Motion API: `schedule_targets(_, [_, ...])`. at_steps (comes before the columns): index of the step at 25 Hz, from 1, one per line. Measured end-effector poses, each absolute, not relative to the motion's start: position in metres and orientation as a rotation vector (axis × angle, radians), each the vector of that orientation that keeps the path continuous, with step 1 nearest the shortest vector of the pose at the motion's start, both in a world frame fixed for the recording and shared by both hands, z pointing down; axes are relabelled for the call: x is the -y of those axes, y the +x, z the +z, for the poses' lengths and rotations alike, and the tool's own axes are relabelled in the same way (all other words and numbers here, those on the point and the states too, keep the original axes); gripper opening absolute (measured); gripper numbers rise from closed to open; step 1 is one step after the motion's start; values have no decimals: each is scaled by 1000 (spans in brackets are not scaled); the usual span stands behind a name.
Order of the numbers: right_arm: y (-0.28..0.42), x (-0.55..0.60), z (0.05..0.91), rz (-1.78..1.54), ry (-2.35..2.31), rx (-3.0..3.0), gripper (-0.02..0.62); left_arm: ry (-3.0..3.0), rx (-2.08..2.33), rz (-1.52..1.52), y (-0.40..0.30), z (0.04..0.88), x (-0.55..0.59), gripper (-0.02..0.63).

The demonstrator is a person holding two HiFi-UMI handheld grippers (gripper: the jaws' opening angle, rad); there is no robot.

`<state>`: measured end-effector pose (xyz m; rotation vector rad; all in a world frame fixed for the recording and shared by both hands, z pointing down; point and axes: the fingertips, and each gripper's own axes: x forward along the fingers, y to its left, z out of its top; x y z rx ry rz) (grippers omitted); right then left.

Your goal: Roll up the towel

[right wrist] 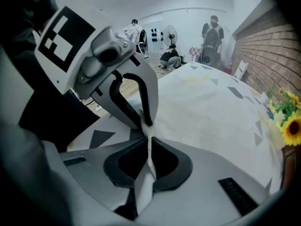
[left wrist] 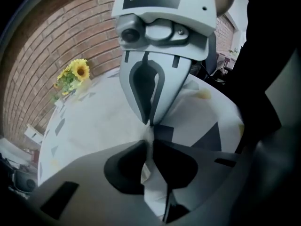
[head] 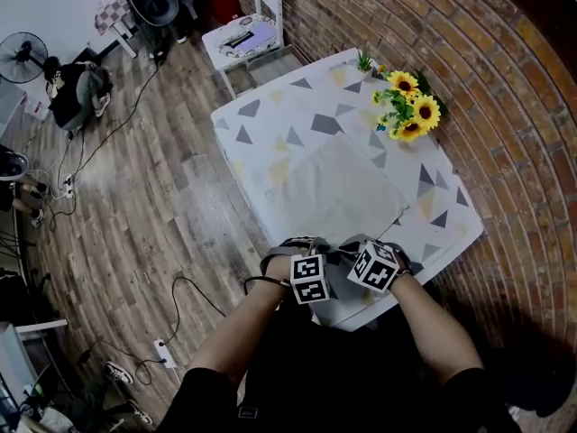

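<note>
A pale towel [head: 335, 192] lies flat on the table's patterned cloth [head: 270, 120]. Both grippers sit side by side at the towel's near edge, close to the table's front. My left gripper [head: 296, 247] is shut on a pinched fold of the towel edge [left wrist: 149, 126], which runs down between its jaws. My right gripper [head: 359, 244] is shut on the same near edge, a thin strip of towel [right wrist: 147, 147] squeezed between its jaws. In each gripper view the other gripper faces me, tip to tip: the right gripper [left wrist: 149, 119] and the left gripper [right wrist: 141, 121].
A bunch of sunflowers [head: 410, 106] stands at the table's far right by the brick wall [head: 505, 79]. A white chair [head: 248, 34] stands beyond the far edge. Cables and a fan [head: 22, 57] are on the wooden floor at left. People stand far back [right wrist: 212, 36].
</note>
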<state>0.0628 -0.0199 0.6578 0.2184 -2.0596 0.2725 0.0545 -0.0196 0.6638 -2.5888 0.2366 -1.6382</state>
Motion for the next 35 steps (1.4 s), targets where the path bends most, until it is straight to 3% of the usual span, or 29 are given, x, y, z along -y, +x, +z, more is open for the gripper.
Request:
schedule_targets(6, [73, -5, 646, 369, 91, 2049, 37, -2869, -38, -1656, 63, 654, -9, 41])
schedule_targets(11, [76, 13, 650, 290, 177, 2029, 51, -2871, -171, -1665, 60, 655, 5, 46])
schedule_targets(14, [74, 24, 655, 265, 204, 2013, 52, -2757, -266, -1656, 55, 653, 20, 143])
schedule_targets(17, [73, 33, 657, 240, 221, 2000, 54, -2662, -308, -1615, 55, 646, 30, 173])
schedule_targets(23, [74, 50, 658, 204, 277, 1992, 54, -2561, -232, -1572, 67, 642, 19, 170])
schedule_targets(27, [77, 59, 644, 163, 347, 2030, 74, -2589, -283, -1619, 62, 656, 25, 109])
schedule_targets(30, [76, 49, 633, 147, 314, 2078, 77, -2659, -319, -1625, 60, 656, 31, 104])
schedule_targets(35, [82, 38, 658, 110, 280, 1998, 150, -2703, -399, -1636, 55, 657, 45, 104])
